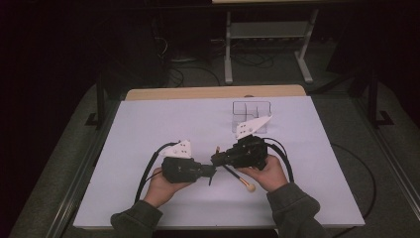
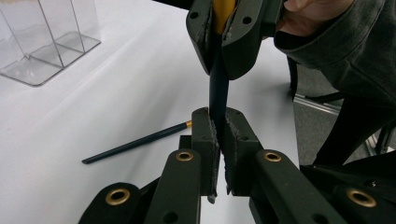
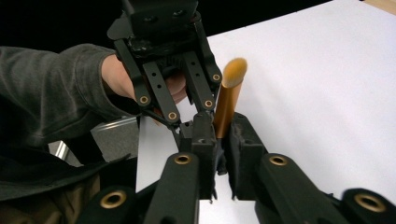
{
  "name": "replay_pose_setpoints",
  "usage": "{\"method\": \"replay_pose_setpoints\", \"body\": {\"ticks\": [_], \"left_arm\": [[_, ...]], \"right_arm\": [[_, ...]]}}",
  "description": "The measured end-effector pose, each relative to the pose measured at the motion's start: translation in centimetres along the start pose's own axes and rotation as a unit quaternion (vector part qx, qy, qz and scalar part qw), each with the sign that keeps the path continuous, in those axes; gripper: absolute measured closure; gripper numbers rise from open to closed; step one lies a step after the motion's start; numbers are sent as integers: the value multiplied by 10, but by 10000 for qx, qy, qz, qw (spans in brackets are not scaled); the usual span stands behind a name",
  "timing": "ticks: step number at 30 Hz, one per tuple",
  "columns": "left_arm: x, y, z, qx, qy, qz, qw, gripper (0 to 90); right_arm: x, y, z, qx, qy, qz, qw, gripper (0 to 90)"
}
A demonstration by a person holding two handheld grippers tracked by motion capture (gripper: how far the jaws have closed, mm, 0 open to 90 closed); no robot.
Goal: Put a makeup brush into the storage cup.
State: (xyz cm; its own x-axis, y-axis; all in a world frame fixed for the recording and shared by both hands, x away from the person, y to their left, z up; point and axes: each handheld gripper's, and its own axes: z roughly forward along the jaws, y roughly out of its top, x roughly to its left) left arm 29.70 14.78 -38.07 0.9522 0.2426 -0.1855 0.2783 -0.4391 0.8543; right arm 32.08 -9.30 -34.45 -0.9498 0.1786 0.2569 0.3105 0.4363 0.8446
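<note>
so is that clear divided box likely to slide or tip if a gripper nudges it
The clear divided box looks like thin transparent plastic, so it is probably light and would slide easily on the smooth white table. Its compartments appear empty, so nothing weighs it down. Its walls stand tall over a flat base, so a high push might tip it.

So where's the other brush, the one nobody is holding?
The loose brush lies on the white table near the person's edge, just under the right gripper and beside the right hand.

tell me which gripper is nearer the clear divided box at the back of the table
Right. The right gripper sits just in front of the clear divided box, its grey plate reaching toward it. The left gripper lies farther back toward the person and to the box's left.
</note>
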Motion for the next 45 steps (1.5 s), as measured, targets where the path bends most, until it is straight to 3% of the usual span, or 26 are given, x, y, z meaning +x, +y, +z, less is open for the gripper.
{"method": "replay_pose_setpoints", "body": {"ticks": [11,18,30,45], "left_arm": [[1,-1,2,110,-7,58,9999,830],[0,-2,4,203,42,88,9997,757],[-2,-2,6,246,33,155,9996,824],[-1,-2,7,224,-6,90,9997,831]], "right_arm": [[-1,2,3,154,34,9,9999,827],[-1,5,2,297,-25,-44,9995,828],[0,6,2,407,-35,-106,9991,827],[1,6,3,367,-56,-179,9992,827]]}}
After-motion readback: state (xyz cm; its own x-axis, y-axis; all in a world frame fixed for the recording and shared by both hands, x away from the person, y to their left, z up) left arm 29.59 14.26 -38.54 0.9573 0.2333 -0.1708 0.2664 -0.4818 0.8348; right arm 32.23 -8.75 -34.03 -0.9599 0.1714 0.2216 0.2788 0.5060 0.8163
